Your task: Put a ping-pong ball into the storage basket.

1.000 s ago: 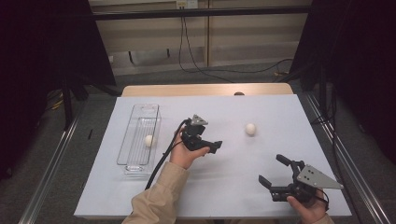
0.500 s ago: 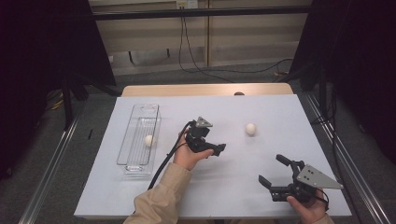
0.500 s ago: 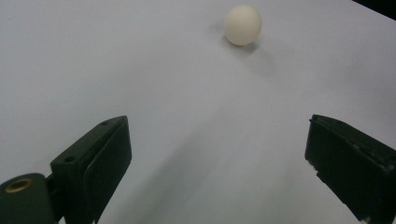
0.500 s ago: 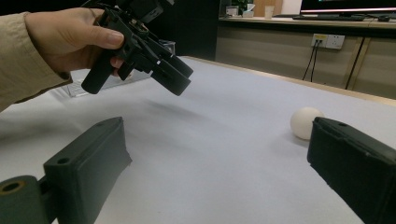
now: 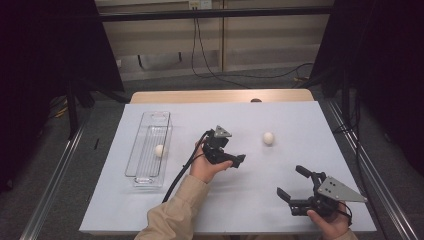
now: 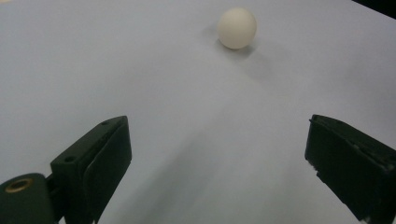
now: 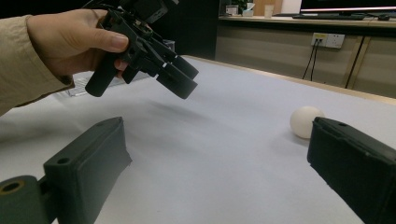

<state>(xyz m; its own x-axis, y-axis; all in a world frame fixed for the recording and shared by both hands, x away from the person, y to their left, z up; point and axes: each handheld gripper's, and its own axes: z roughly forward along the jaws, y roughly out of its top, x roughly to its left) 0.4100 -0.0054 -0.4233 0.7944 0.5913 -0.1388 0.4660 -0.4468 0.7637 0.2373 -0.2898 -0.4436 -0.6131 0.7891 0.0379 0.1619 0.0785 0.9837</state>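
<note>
A whitish egg [image 5: 268, 138] lies loose on the white table, right of centre. My left gripper [image 5: 231, 150] hovers just left of it, open and tilted down toward it. In the left gripper view the egg [image 6: 237, 28] sits ahead of the wide-apart jaws, and my left gripper [image 6: 217, 158] holds nothing. My right gripper [image 5: 291, 181] stands open near the front right edge, also with nothing in it. Its own view shows the egg [image 7: 306, 121] by the right jaw and the left gripper [image 7: 173, 74] held in a hand above the table. A second egg [image 5: 159, 150] rests in the clear tray [image 5: 150, 181].
The long clear tray stands at the left of the table. A black cable [image 5: 181, 174] trails from the left gripper toward the front edge. A wooden strip [image 5: 220, 96] borders the far side, with dark frames and rails on both sides.
My left gripper has moved to the right, away from the tray and closer to the loose egg. The right gripper and both eggs have stayed where they were.
</note>
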